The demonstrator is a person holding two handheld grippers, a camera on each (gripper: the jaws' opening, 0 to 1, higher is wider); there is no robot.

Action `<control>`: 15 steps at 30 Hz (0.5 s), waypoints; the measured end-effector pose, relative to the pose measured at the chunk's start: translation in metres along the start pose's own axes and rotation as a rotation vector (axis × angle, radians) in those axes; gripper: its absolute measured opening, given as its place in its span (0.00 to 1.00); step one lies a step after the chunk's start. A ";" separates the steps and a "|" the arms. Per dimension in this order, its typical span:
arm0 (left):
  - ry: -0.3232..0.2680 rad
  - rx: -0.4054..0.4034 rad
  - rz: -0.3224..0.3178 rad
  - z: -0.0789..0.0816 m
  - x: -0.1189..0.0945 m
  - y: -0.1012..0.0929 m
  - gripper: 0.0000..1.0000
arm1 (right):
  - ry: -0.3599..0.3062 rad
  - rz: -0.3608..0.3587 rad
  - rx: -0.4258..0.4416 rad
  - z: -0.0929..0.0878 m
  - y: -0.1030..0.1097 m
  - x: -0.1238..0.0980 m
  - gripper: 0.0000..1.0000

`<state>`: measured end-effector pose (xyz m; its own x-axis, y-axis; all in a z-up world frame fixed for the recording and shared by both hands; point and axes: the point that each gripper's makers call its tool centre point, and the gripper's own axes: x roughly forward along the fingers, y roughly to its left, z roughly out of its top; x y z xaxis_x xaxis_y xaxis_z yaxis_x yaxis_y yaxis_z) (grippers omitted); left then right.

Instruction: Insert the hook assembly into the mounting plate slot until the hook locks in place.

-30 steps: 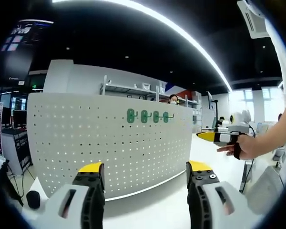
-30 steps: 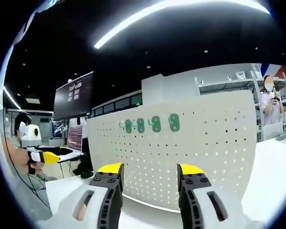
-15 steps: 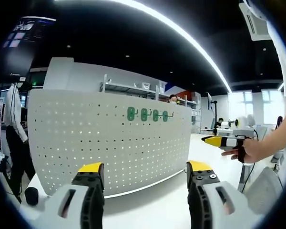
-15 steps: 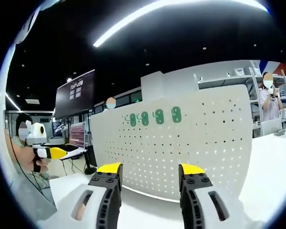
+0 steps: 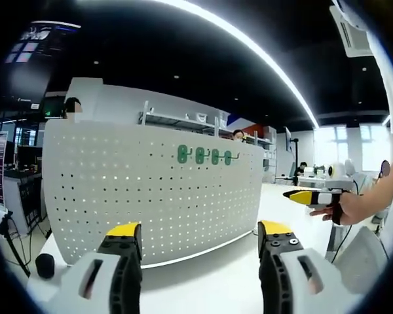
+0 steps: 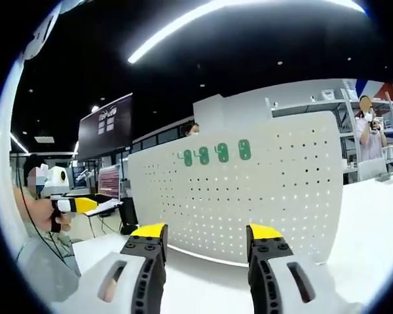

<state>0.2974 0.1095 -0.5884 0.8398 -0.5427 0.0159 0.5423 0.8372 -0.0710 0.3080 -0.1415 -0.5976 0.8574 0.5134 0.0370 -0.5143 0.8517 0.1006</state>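
Observation:
A white pegboard mounting plate [image 5: 150, 190] [image 6: 249, 190] stands upright on the white table. Several green hooks [image 5: 205, 156] [image 6: 216, 152] hang in a row near its top edge. My left gripper [image 5: 198, 237] is open and empty in front of the board, well below the hooks. My right gripper [image 6: 205, 237] is open too, with nothing between its yellow-tipped jaws, also short of the board. In the left gripper view the right gripper [image 5: 314, 197] appears at the far right in a hand. In the right gripper view the left gripper [image 6: 72, 205] appears at the far left.
The white table [image 5: 216, 281] [image 6: 373, 216] spreads in front of the board. A dark screen [image 6: 105, 134] hangs at the back left. Shelving [image 5: 183, 121] stands behind the board. A person [image 6: 367, 124] stands at the back right, and another head shows above the board's top edge.
Both views have shifted slightly, so the hands have moved a little. A person behind the board has walked along it. Both grippers stay open and empty.

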 end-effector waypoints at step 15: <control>0.012 -0.001 0.015 -0.008 -0.017 0.009 0.78 | 0.019 -0.006 0.007 -0.010 0.000 -0.019 0.50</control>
<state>0.2877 0.1253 -0.5977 0.8475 -0.5308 0.0030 0.5296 0.8452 -0.0724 0.2911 -0.1504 -0.6079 0.8597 0.5105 0.0172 -0.5092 0.8539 0.1074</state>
